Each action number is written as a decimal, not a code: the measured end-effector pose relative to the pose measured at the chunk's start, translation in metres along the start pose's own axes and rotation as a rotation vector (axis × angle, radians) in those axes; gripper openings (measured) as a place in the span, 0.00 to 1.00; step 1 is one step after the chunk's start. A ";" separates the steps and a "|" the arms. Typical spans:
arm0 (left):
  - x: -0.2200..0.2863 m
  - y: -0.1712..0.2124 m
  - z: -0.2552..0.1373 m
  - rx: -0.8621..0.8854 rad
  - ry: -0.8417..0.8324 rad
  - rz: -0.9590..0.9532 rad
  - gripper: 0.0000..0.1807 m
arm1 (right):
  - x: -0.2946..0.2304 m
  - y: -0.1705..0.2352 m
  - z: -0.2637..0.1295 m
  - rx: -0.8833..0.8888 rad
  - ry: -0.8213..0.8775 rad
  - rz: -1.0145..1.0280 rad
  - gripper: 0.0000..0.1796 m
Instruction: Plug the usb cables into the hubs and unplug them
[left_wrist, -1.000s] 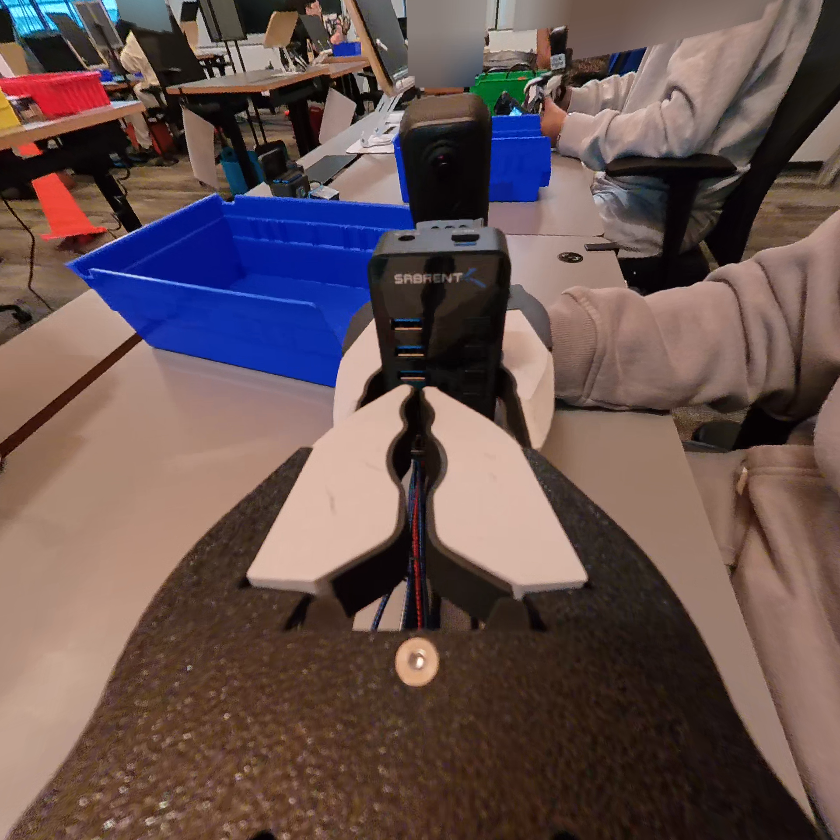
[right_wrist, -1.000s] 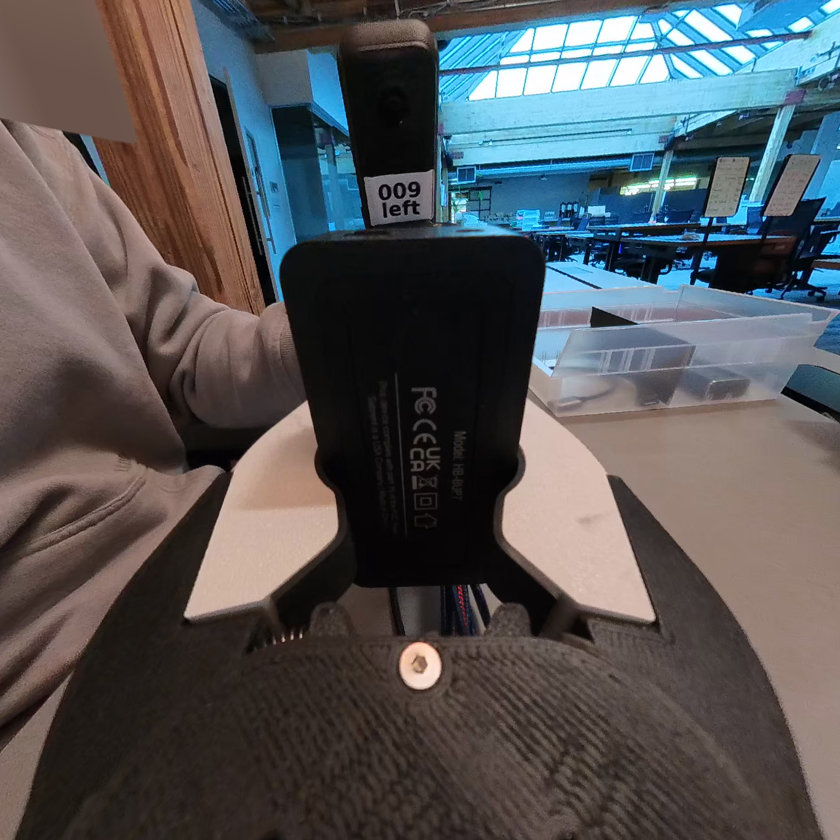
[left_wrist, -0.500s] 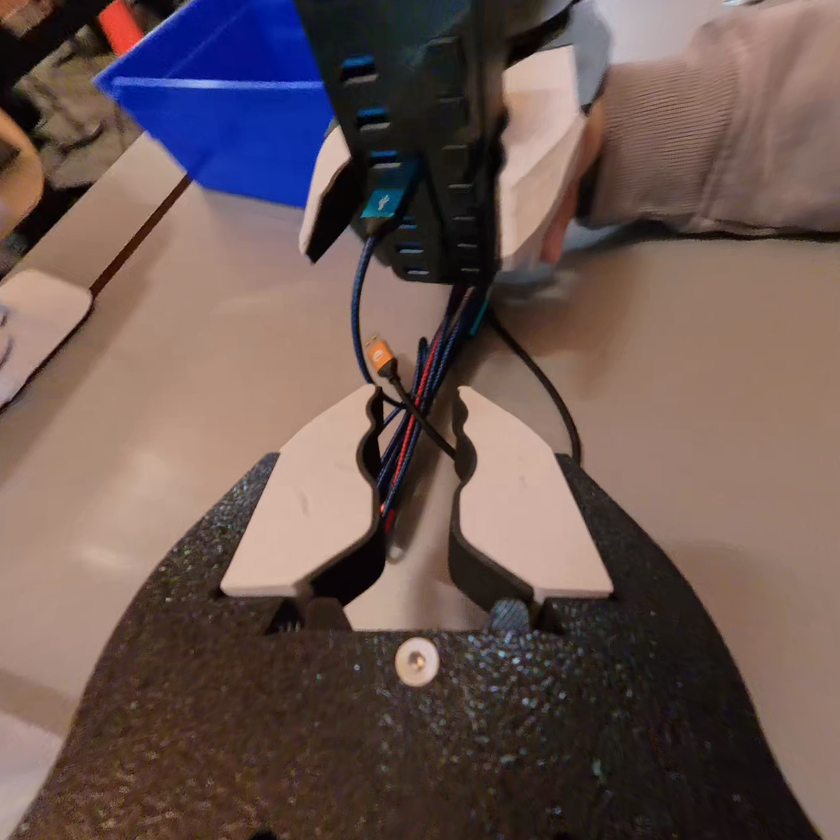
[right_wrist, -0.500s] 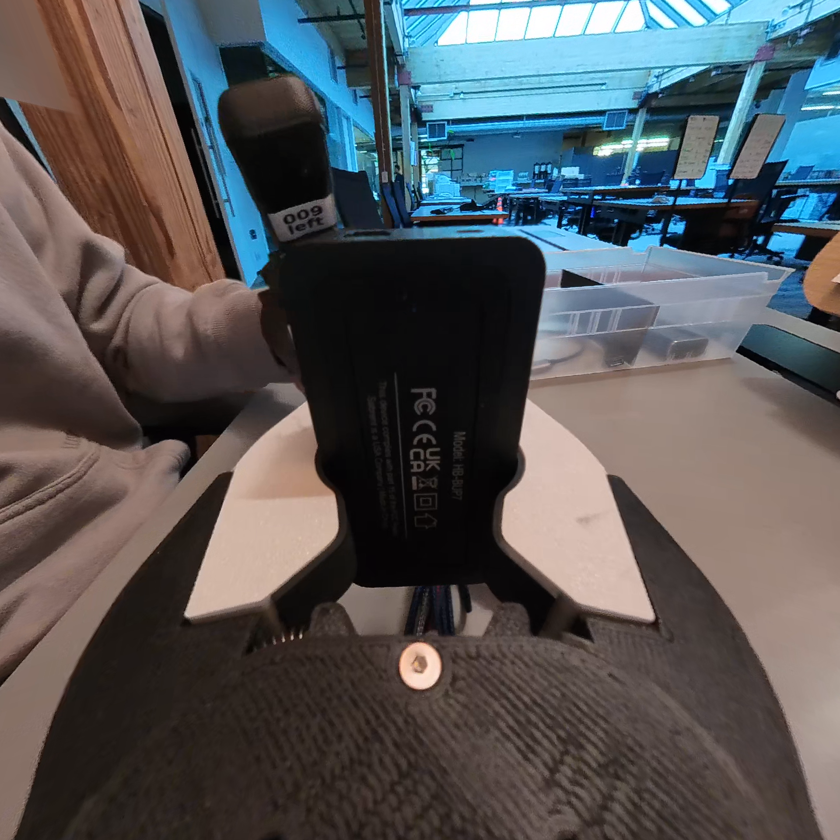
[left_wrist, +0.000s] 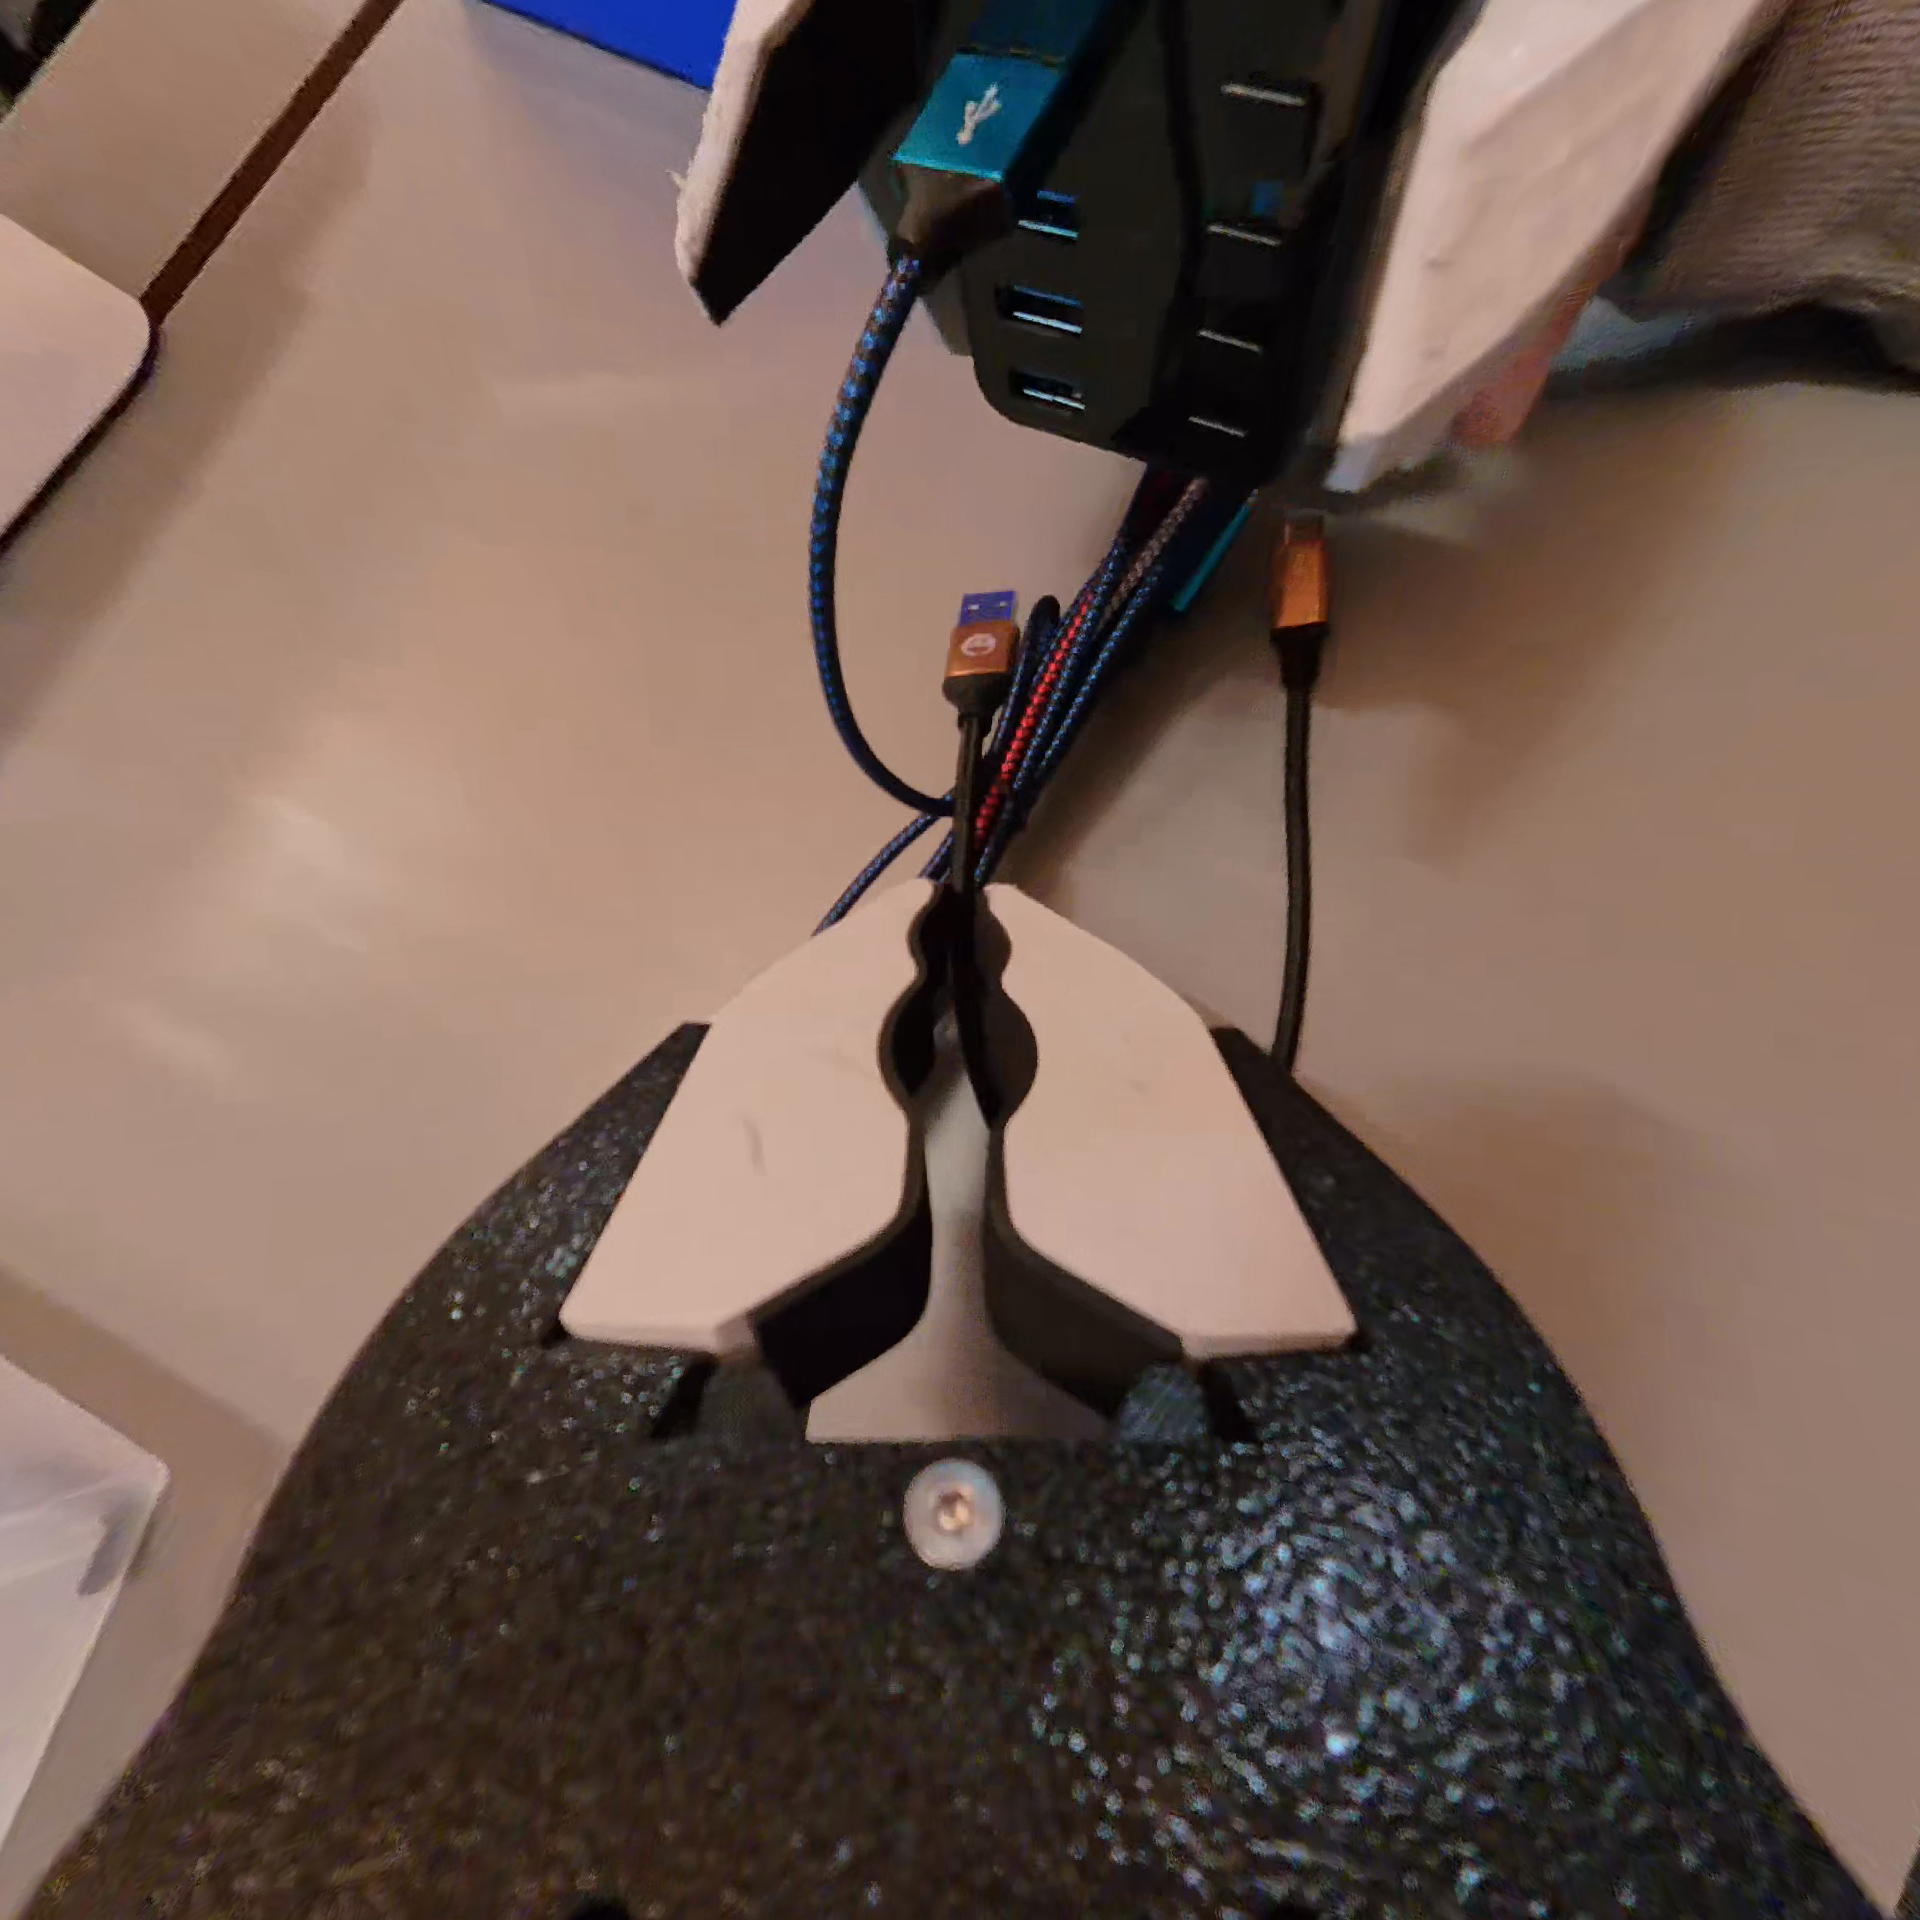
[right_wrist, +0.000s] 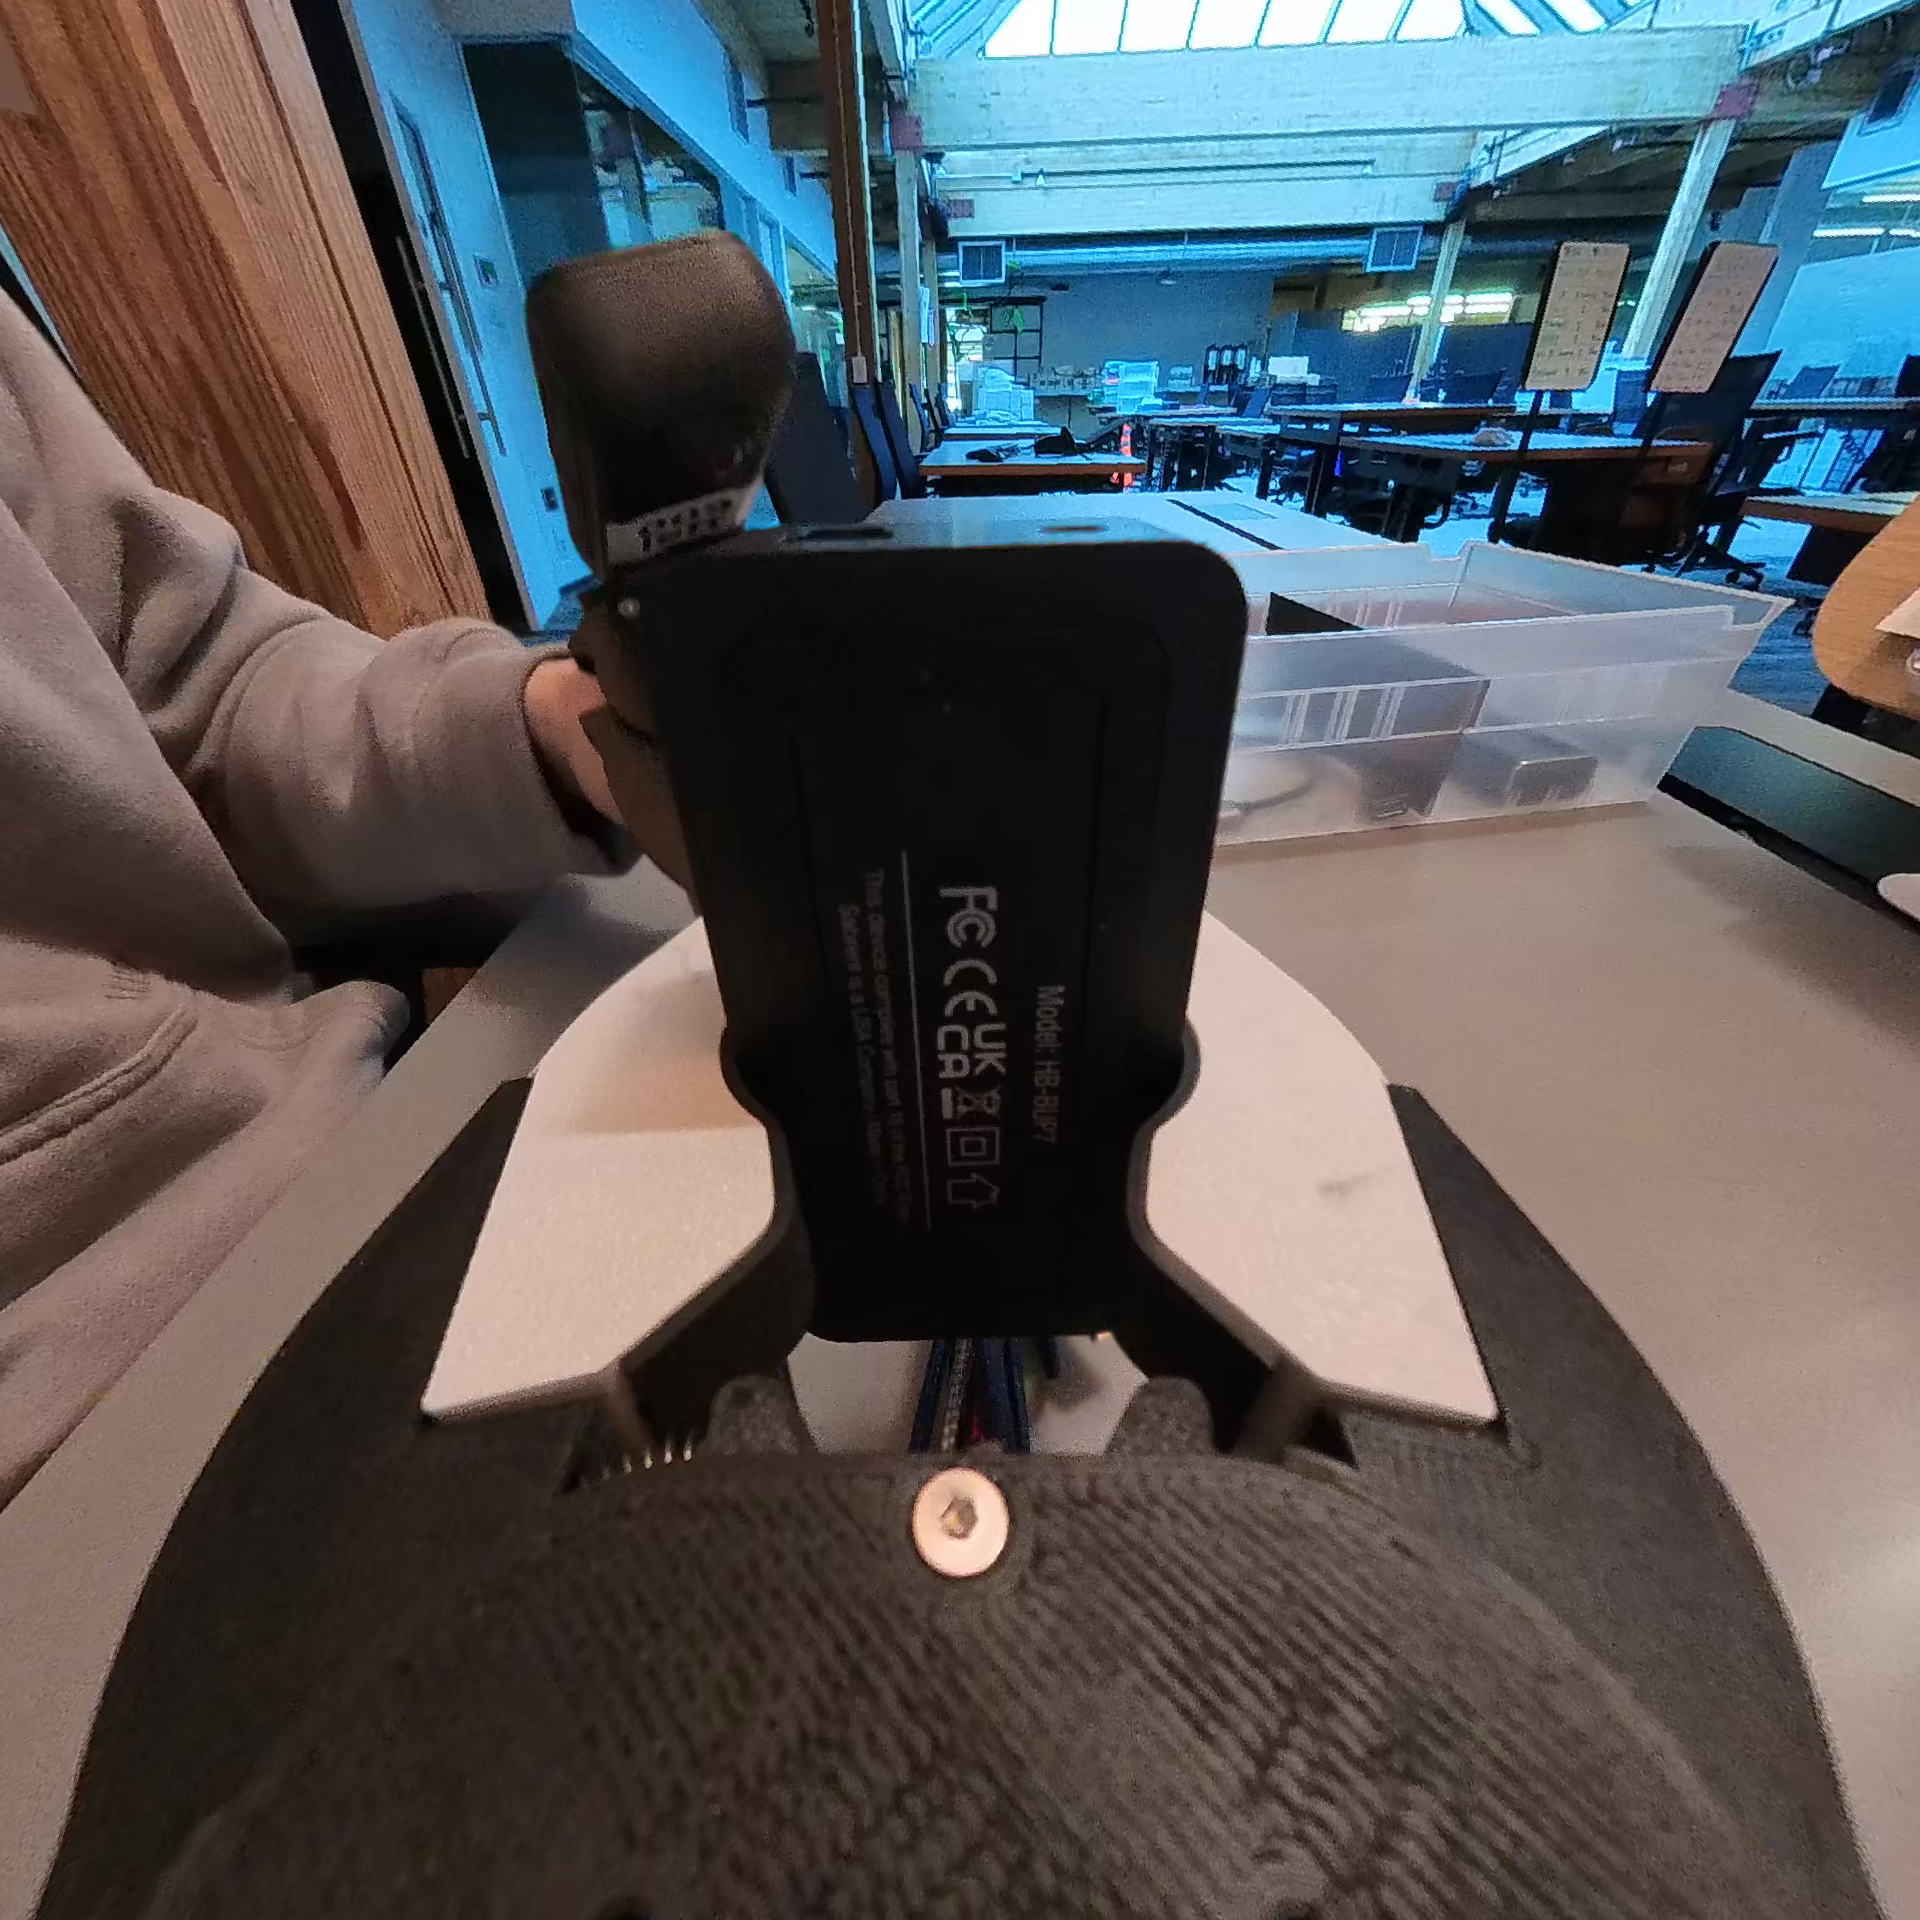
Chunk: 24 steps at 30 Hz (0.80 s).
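My right gripper (right_wrist: 956, 1039) is shut on a black USB hub (right_wrist: 956, 831) and holds it upright above the table. In the left wrist view the hub (left_wrist: 1132, 312) hangs at the top between the right gripper's white fingers (left_wrist: 1507, 208). A teal plug (left_wrist: 961, 114) on a blue braided cable sits in one of its ports. A bundle of blue and red braided cables (left_wrist: 1049, 686) runs down from the hub. My left gripper (left_wrist: 958, 920) is below the hub, shut on a thin black cable whose orange USB plug (left_wrist: 982, 649) stands just above the fingertips. A second orange connector (left_wrist: 1299, 582) lies to the right.
A clear plastic bin (right_wrist: 1507, 707) with dark devices stands at the far right of the grey table (right_wrist: 1558, 1039). A blue bin's corner (left_wrist: 623, 31) shows at the top of the left wrist view. A person's grey sleeve (right_wrist: 208, 727) is at the left.
My left gripper let go at the hub, leaving the teal plug in a port. It dropped below the hub with its jaws open, then closed on the orange plug's black cable. The right gripper still holds the hub.
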<state>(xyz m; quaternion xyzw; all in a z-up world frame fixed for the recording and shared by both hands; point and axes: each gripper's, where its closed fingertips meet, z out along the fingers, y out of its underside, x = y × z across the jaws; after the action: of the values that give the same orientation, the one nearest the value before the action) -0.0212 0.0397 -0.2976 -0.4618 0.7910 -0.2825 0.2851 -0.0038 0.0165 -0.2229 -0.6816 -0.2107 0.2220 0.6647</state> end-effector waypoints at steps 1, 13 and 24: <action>-0.001 -0.001 -0.005 0.013 0.008 0.023 0.02 | 0.001 0.000 -0.001 -0.001 0.003 0.001 0.40; -0.021 -0.057 -0.083 0.259 0.223 -0.017 0.02 | -0.009 -0.006 -0.001 0.050 -0.071 0.041 0.40; -0.012 -0.067 -0.070 0.232 0.253 0.002 0.02 | -0.009 -0.013 -0.006 0.105 -0.093 0.075 0.40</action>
<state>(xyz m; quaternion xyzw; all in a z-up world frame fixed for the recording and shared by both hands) -0.0284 0.0359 -0.2003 -0.3857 0.7831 -0.4276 0.2348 -0.0076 0.0069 -0.2092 -0.6421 -0.2040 0.2889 0.6801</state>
